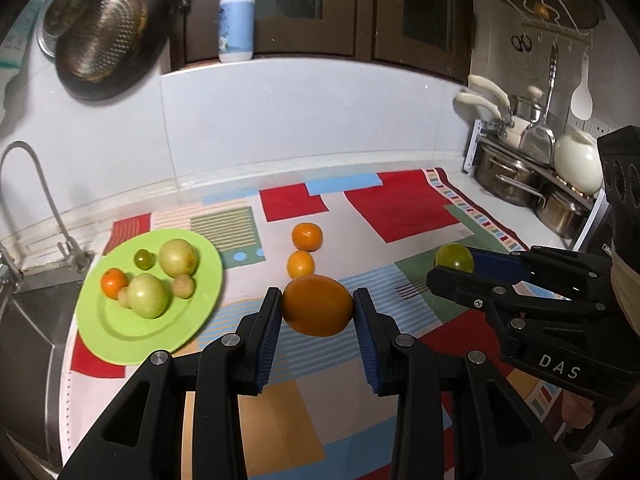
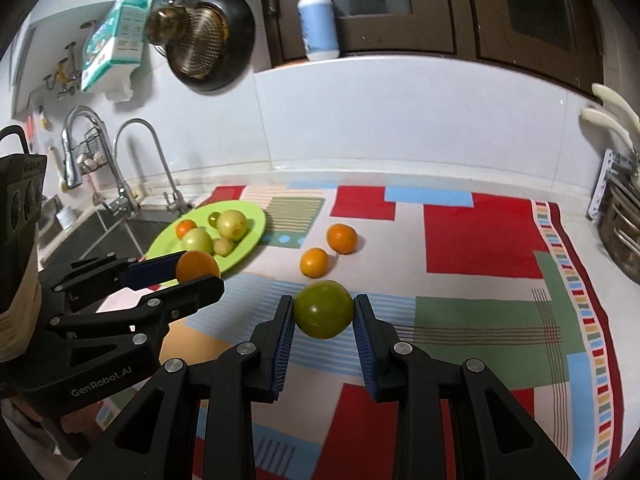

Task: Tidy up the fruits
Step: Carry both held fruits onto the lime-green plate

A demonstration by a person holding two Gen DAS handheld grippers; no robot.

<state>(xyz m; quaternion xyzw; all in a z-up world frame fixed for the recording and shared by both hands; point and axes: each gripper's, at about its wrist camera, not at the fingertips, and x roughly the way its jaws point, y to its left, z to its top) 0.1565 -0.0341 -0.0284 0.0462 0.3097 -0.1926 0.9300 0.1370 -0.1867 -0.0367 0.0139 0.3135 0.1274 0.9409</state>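
Note:
My left gripper (image 1: 317,305) is shut on a large orange fruit (image 1: 317,305), held above the patterned cloth; in the right wrist view that left gripper (image 2: 198,270) shows at the left with the orange fruit (image 2: 197,265). My right gripper (image 2: 324,310) is shut on a green fruit (image 2: 324,310); the left wrist view shows that right gripper (image 1: 454,266) and green fruit (image 1: 454,258) at the right. A green plate (image 1: 200,312) at the left holds several green and orange fruits. Two small oranges (image 1: 307,236) (image 1: 300,264) lie on the cloth ahead.
A steel sink (image 1: 28,320) and tap (image 1: 52,208) lie left of the plate. Pots on a rack (image 1: 520,176) stand at the right. A lotion bottle (image 1: 237,20) sits on the ledge behind, and a pan (image 1: 108,36) hangs on the wall.

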